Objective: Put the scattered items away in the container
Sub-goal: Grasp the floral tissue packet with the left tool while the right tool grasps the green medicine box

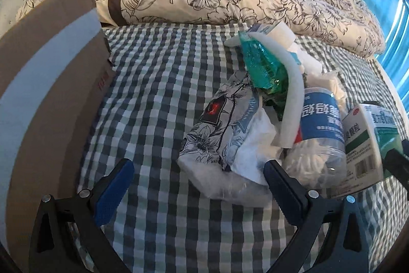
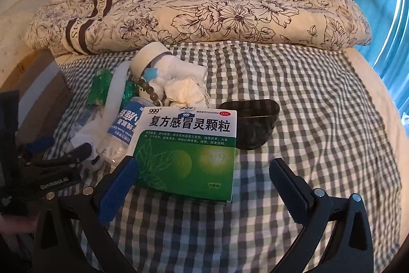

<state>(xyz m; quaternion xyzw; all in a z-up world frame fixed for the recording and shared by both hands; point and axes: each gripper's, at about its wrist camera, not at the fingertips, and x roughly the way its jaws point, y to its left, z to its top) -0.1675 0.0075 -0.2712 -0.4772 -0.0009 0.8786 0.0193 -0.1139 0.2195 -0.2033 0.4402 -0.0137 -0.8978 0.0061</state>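
Clutter lies heaped on the checked bedsheet (image 2: pixel 294 94), nothing yet in the cardboard box (image 1: pixel 51 94) at the left. The medicine carton (image 2: pixel 186 152) (light, stiff, flat-sided) should pinch well across its edges. The clear bottle (image 1: pixel 322 134) looks slick and crushable; the tissue pack (image 1: pixel 219 134) soft. Left gripper (image 1: pixel 202 186) and right gripper (image 2: pixel 204 186) both hang with jaws wide apart, empty.

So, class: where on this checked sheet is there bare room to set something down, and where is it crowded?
Free: the checked sheet right of the dark dish, up to the floral quilt; also the strip between the cardboard box and tissue pack. Crowded: the heap around the bottle and medicine box.
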